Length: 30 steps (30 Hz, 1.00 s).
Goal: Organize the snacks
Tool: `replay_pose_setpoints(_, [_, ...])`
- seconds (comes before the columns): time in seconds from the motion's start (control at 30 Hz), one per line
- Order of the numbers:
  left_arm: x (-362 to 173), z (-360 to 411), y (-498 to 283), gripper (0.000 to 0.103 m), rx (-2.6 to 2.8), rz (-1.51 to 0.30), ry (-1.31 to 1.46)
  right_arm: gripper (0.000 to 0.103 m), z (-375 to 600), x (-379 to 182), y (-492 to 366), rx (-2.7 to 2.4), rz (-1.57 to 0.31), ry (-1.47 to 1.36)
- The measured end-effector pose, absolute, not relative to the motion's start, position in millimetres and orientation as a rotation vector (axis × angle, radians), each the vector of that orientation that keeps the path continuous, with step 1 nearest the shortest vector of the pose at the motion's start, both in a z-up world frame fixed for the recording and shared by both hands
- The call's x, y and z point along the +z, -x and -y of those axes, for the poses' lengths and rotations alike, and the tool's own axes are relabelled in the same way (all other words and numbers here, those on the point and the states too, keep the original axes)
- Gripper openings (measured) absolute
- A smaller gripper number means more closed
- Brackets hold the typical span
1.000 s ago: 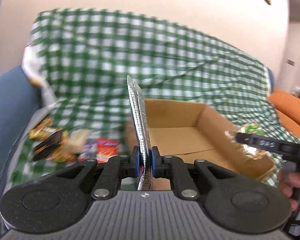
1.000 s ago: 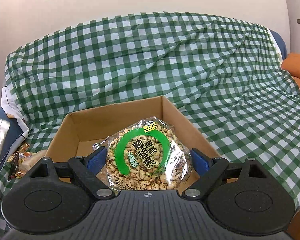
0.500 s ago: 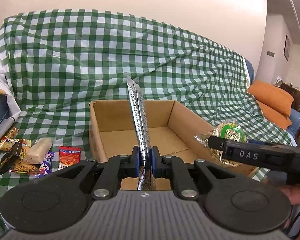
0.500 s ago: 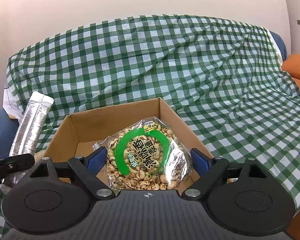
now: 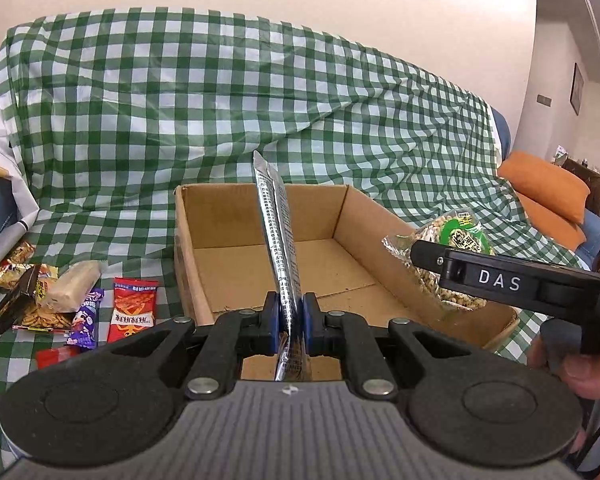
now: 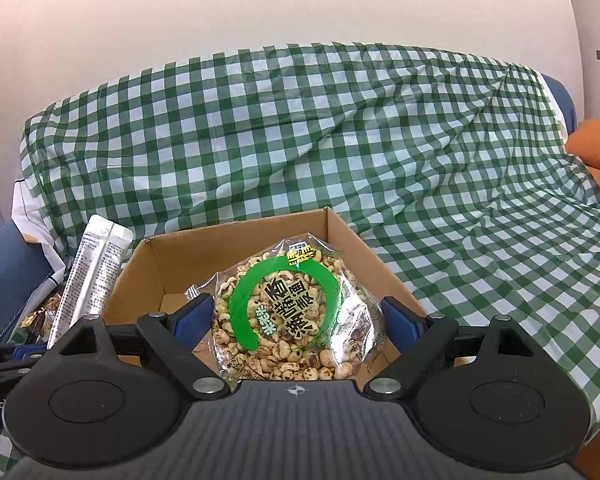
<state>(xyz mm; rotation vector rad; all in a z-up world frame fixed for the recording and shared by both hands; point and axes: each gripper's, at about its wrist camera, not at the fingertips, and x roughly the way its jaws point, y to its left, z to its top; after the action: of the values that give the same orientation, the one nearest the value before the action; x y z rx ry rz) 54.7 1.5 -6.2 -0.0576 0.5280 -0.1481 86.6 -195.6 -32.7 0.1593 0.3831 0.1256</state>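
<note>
Left gripper point(image 5: 288, 320): closed tight on the silver sachet point(image 5: 278, 236), which is held upright and edge-on at the centre of the left wrist frame; the same sachet is seen flat-on at the left edge of the right wrist frame point(image 6: 90, 276)

Right gripper point(image 6: 296, 320): jaws set wide yet pressed against both sides of the round puffed-snack bag point(image 6: 290, 310), which is carried with its green label facing the camera; in the left wrist frame the gripper and bag are seen at centre right point(image 5: 452, 256)

Cardboard box point(image 5: 380, 240): open, nothing seen on its visible floor, set on the green checked cloth point(image 5: 180, 120) at frame centre

Change over the last second: the left wrist view, first blurred and turned toward the loose snacks, has been swung round and steadied on the box; the sachet has come into the right wrist view beside the box's left wall; the bag has been kept over the box's right side throughout

Meaning for the task: both packets are judged to have been brought to the box mouth, so release into it appears to be the step in hand

Loose snacks: a red packet point(image 5: 134, 308), a purple wrapper point(image 5: 86, 318), a pale bar point(image 5: 72, 286) and several others remain on the cloth at lower left of the left wrist frame, so most of the sorting is judged still to be done

Risk: the tall sachet may tip against the wall when released
</note>
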Motion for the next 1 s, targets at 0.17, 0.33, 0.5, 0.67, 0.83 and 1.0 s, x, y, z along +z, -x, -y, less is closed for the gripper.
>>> replay_pose_setpoints(0.17, [-8.1, -1.9, -55.8, 0.033, -0.154, -0.552, 0.074, 0.091, 196.0, -32.3, -85.5, 0.132, -0.376, -0.167])
replay_pose_setpoints(0.33, [-6.4, -5.2, -54.5, 0.035, -0.14, -0.542, 0.08, 0.091, 196.0, -32.2, -83.8, 0.138, -0.37, -0.171])
replay_pose_setpoints(0.5, [-3.9, -11.4, -51.6, 0.035, -0.131, -0.534, 0.091, 0.091, 192.8, -31.9, -81.7, 0.138, -0.358, -0.152])
replay_pose_setpoints(0.67, [2.2, -22.2, -44.7, 0.023, -0.133, -0.511, 0.09, 0.09, 189.7, -31.2, -78.9, 0.14, -0.339, -0.141])
replay_pose_setpoints(0.83, [18.3, -49.9, -41.7, 0.009, -0.123, -0.507, 0.146, 0.074, 184.4, -31.6, -76.7, 0.152, -0.327, -0.146])
replay_pose_setpoints(1.0, [43.8, -96.6, -66.7, 0.009, -0.065, -0.505, 0.22, 0.06, 182.1, -32.1, -76.3, 0.179, -0.331, -0.178])
